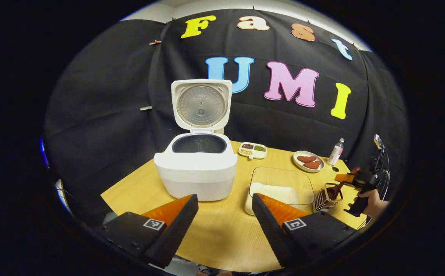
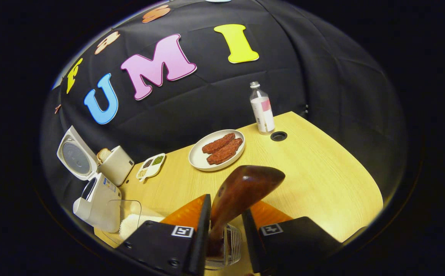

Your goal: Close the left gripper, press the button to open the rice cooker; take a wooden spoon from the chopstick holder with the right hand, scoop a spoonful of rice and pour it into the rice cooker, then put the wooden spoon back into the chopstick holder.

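Now I am straddling the upright wooden spoon [image 2: 241, 191] with my right gripper [image 2: 225, 226], fingers not yet pressing; left gripper [image 1: 225, 218] is hanging open.

No legible txt. Bottle [image 2: 262, 109] label & rice cooker [image 2: 99, 203] sticker too blurred to read. Square coded markers on gripper fingers [image 1: 154, 224], no chars.

left gripper [image 1: 224, 214]: hovering level, jaws standing wide apart, gripping nothing | right gripper [image 2: 225, 226]: tilting downward, fingers closing in on either side of a dark brown wooden spoon [image 2: 241, 191], contact unclear | hand [image 1: 372, 201]: wrapping around the right gripper's handle
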### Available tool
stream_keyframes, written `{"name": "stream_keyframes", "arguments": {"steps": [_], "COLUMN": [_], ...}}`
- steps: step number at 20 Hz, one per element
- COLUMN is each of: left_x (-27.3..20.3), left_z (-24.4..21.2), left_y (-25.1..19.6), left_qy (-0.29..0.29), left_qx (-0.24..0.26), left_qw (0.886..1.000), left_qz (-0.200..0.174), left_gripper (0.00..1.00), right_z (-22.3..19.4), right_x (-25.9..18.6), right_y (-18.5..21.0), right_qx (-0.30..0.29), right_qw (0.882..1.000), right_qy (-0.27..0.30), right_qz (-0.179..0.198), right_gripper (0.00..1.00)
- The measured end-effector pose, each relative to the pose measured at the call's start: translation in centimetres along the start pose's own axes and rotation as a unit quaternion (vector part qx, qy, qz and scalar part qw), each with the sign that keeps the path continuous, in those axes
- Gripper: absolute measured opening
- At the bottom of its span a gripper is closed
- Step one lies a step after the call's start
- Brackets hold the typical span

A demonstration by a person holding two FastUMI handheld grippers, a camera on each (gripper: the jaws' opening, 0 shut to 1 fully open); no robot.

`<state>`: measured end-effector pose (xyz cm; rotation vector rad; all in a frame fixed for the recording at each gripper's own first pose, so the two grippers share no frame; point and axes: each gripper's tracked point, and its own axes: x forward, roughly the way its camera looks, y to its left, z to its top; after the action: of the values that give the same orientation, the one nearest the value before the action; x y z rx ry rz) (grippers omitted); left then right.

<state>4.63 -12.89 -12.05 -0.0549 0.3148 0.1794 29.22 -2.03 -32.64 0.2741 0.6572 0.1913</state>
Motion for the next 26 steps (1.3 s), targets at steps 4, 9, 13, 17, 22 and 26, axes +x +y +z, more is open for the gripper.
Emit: {"name": "stream_keyframes", "arguments": {"steps": [4,9,13,17,22,26], "left_x": [0.0,0.1,-0.5,-0.7,-0.3,0.1], "left_z": [-0.2,0.5,-0.3,-0.6,-0.2,0.0], "left_y": [-0.9,0.0,1.1,3.2,5.9,8.0], "left_qy": [0.009,-0.002,0.001,-0.009,-0.025,-0.023], "left_qx": [-0.024,-0.035,-0.043,-0.023,-0.029,-0.047], "left_qw": [0.999,0.999,0.998,0.998,0.998,0.997], "left_qz": [-0.022,-0.032,-0.043,-0.050,-0.054,-0.064], "left_gripper": [0.97,0.95,0.95,0.95,0.95,0.95], "right_z": [0.0,1.8,4.7,7.7,10.3,11.4], "right_x": [-0.6,-2.1,-4.3,-6.6,-9.4,-11.6], "right_y": [0.8,1.7,2.5,4.3,8.2,13.6], "right_qx": [0.015,0.035,0.022,0.009,-0.013,-0.033], "right_qw": [1.000,0.999,0.999,0.997,0.996,0.994], "right_qy": [0.007,-0.015,-0.044,-0.070,-0.089,-0.102], "right_qz": [-0.004,-0.003,-0.007,-0.006,0.006,0.031], "right_gripper": [0.23,0.16,0.15,0.15,0.15,0.15]}}
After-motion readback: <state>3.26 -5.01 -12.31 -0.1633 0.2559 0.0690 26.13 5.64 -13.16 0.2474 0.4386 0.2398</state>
